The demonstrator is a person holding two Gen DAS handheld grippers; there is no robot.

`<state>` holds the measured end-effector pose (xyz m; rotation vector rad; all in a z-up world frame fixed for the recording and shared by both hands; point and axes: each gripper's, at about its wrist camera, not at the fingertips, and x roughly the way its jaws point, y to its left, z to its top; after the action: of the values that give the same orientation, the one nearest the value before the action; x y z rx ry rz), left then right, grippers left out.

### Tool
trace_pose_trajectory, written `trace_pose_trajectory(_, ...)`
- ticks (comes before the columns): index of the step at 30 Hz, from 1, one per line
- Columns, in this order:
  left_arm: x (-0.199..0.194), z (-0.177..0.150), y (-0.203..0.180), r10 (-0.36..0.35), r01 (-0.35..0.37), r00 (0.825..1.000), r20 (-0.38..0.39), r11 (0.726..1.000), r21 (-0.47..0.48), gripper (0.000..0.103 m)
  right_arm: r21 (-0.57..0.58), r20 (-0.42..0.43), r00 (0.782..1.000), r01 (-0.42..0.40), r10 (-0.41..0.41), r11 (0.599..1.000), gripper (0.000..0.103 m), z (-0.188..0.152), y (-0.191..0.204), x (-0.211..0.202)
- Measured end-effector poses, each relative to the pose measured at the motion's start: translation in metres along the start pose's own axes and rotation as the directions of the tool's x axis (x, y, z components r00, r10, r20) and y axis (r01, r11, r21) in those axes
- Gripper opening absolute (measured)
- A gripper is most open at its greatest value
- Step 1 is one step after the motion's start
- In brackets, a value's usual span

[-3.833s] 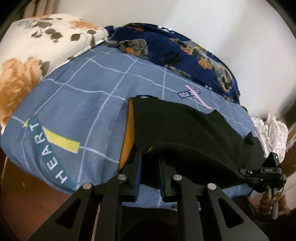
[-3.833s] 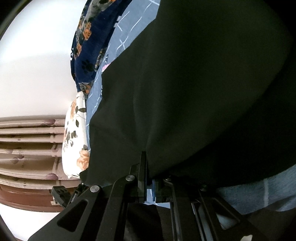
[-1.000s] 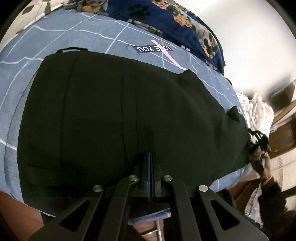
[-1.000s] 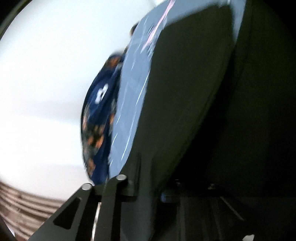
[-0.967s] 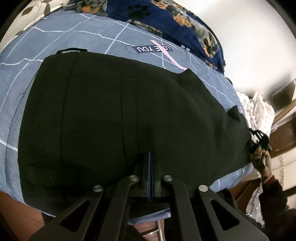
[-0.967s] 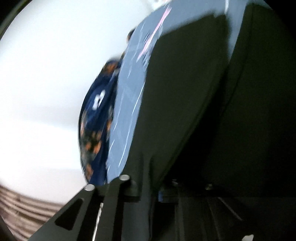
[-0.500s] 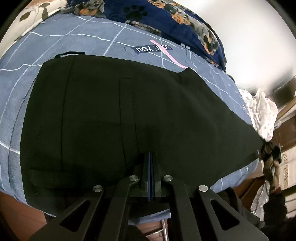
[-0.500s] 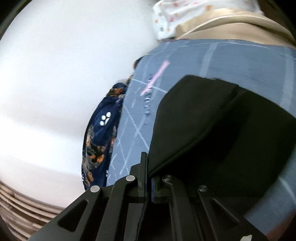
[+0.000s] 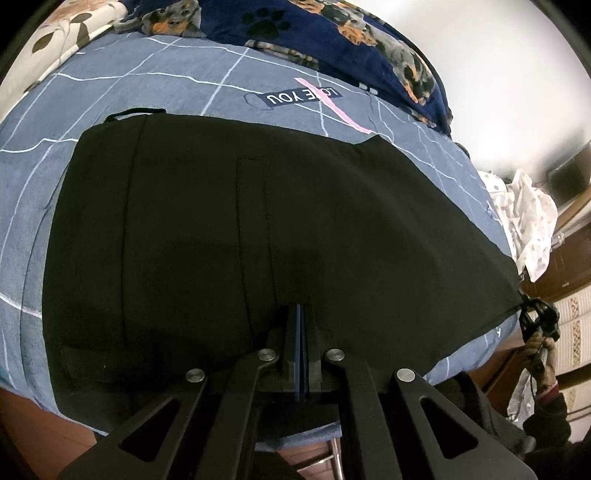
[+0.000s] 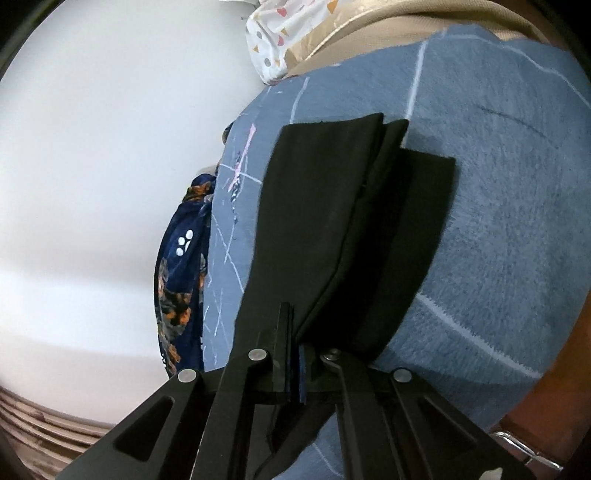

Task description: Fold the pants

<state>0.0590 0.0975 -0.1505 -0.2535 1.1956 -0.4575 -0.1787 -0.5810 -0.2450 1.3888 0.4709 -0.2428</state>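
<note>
Black pants (image 9: 258, 240) spread flat on the blue bedspread (image 9: 110, 92), both grippers closed.

Left gripper (image 9: 300, 314): jaws fully together at the near edge of the pants; cannot tell whether cloth is pinched. Right gripper (image 10: 295, 332): jaws clamped on the upper layer at the leg end, lifting it off the layer beneath. Patterned blanket (image 9: 351, 33) lies beyond.
</note>
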Motion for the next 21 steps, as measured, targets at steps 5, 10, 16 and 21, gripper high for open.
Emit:
trace_pose_trajectory(5, 0.0, 0.002, 0.005, -0.026, 0.026, 1.0, -0.012, 1.0, -0.01, 0.002, -0.022, 0.002, 0.999, 0.033, -0.033, 0.999, 0.002, -0.001, 0.013, -0.015)
trace_pose_trajectory(10, 0.001, 0.004, 0.005, -0.027, 0.027, 0.999, -0.024, 1.0, 0.01, 0.002, 0.026, -0.018, 0.996, 0.092, -0.091, 0.995, 0.001, 0.002, -0.014, -0.016)
trace_pose_trajectory(16, 0.001, 0.005, 0.001, -0.015, 0.017, 0.999, -0.034, 0.999, 0.038, 0.002, 0.008, 0.008, 0.999, 0.039, -0.039, 0.999, 0.002, 0.006, -0.018, -0.016)
trace_pose_trajectory(21, 0.002, 0.005, 0.003, -0.025, 0.026, 0.999, -0.033, 0.999, 0.029, 0.002, 0.034, -0.004, 1.0, 0.01, -0.01, 0.999, 0.013, 0.007, -0.021, -0.019)
